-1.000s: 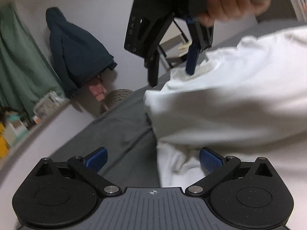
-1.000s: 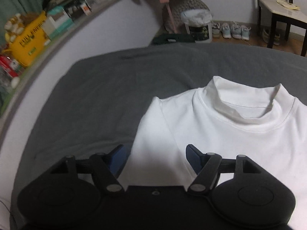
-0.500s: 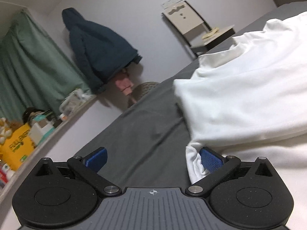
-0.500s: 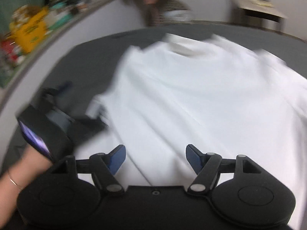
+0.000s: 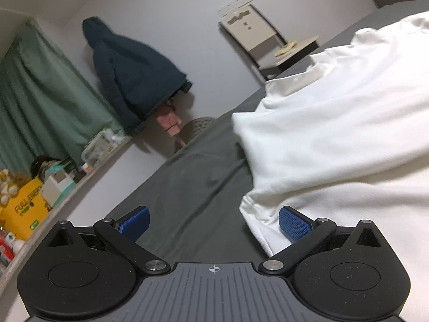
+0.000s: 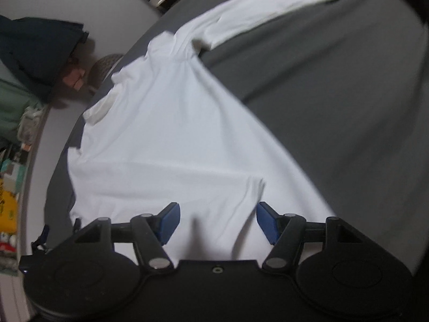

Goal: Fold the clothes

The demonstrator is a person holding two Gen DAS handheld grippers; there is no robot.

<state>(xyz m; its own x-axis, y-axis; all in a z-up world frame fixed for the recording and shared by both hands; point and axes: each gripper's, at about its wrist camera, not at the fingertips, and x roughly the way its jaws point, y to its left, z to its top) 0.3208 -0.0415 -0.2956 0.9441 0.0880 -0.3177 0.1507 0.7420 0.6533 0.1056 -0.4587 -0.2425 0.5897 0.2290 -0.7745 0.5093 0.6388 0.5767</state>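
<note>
Left wrist view: the left claw (image 5: 214, 221) was released, low over the bed (image 5: 187, 187), its right pad beside the shirt (image 5: 335, 139) edge, probably lining up a pinch.

Right wrist view: the right claw (image 6: 217, 222) hung released above the shirt (image 6: 166, 147), 1 sleeve (image 6: 281, 2) stretched outward.

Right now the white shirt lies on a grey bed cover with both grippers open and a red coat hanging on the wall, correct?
Nearly: the coat is dark navy blue, not red, as the left wrist view shows. The white shirt does lie on the grey bed cover, and the left gripper and right gripper are open.
</note>
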